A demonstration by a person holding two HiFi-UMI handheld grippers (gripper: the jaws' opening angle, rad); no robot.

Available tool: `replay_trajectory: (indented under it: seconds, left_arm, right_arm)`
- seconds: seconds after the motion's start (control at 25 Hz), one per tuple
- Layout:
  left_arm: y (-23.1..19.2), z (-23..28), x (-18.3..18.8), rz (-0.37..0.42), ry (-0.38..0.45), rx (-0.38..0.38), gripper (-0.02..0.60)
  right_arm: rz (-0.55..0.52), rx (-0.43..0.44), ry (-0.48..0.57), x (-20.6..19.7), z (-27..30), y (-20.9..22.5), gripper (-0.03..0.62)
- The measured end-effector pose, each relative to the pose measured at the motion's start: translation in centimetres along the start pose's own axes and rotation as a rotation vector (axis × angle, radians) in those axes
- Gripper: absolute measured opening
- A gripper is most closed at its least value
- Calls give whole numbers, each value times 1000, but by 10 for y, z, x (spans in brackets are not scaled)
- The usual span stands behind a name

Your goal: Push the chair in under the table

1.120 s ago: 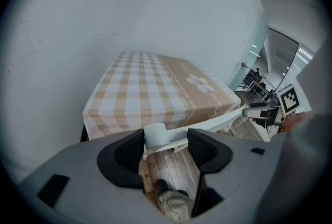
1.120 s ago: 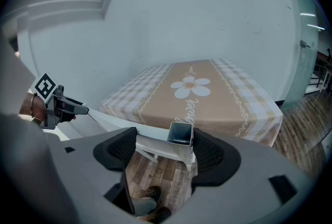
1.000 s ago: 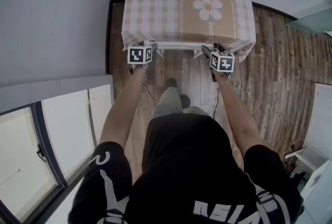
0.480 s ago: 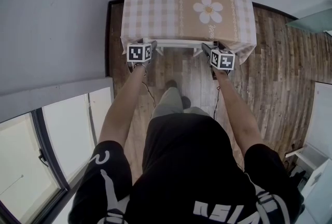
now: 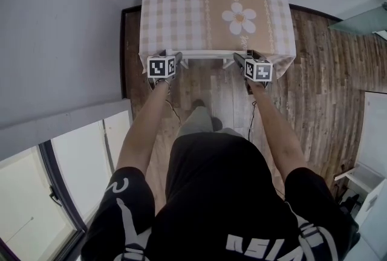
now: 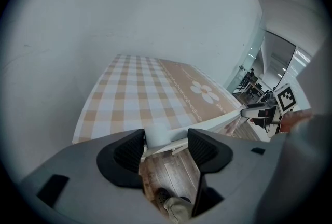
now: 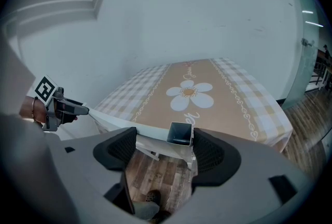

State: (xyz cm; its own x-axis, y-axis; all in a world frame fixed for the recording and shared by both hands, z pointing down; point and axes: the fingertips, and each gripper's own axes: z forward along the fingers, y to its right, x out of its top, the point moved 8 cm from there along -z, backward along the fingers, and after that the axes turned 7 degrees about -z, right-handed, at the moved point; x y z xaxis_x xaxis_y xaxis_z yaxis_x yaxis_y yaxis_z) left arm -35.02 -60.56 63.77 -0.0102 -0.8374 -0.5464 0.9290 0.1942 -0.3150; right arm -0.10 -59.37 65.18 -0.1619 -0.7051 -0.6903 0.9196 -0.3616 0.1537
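The table (image 5: 181, 0) wears a checked beige cloth with a daisy print. Only the chair's white top rail (image 5: 208, 55) shows, right at the cloth's near edge, with the seat hidden beneath. My left gripper (image 5: 176, 55) straddles the rail's left post (image 6: 155, 137), jaws apart, the post against the left jaw. My right gripper (image 5: 237, 57) straddles the square right post (image 7: 180, 134), which sits by its right jaw with a gap on the other side. Each gripper view shows the other gripper at the far end of the rail (image 6: 218, 123).
A grey wall (image 5: 60, 30) runs close along the table's left side, with a window (image 5: 36, 193) below it. Wood plank floor (image 5: 326, 72) lies to the right, white furniture (image 5: 369, 187) at the lower right. My shoe (image 5: 199, 101) is on the floor behind the chair.
Both grippers and the chair's rail have crept forward toward the table's edge. The jaws keep the same spread.
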Motion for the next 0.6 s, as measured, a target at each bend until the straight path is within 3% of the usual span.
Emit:
replay_trajectory:
  seconds: [0.28,0.6]
  left_arm:
    - [-6,4,3,3,-25,-67,287]
    - [-10,3,-6,-25,44,-78,282]
  right_arm:
    - [26,-27,-26,3,-4,-3,357]
    - [119,-105,-28,4,-10,-9,335]
